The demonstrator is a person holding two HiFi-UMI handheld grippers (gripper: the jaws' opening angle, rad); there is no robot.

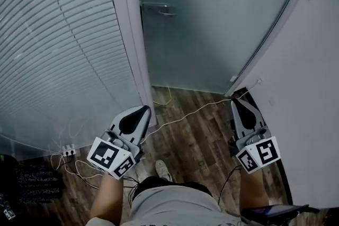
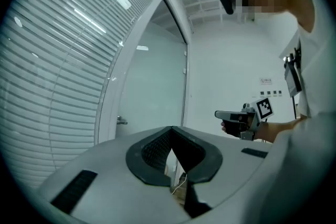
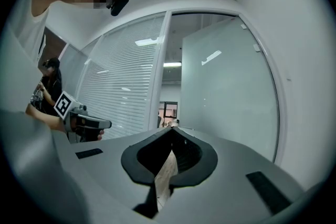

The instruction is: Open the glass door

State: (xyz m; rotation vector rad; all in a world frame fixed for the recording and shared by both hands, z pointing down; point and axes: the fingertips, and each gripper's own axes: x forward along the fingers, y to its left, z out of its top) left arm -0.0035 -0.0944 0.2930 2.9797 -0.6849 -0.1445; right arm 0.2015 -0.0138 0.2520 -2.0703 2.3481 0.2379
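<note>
Head view — forearms low at waist. Left gripper and right gripper both point toward glass door, well short of it. Handle at door's left edge, just beside frame post. Slatted blinds left of door. White cable trails across wood floor in front of door.

Left gripper view: jaws clenched, nothing between them. Door ahead, right gripper off to door's right.

Right gripper view — jaws clenched, empty. Narrow gap shows between door's left edge and post.
</note>
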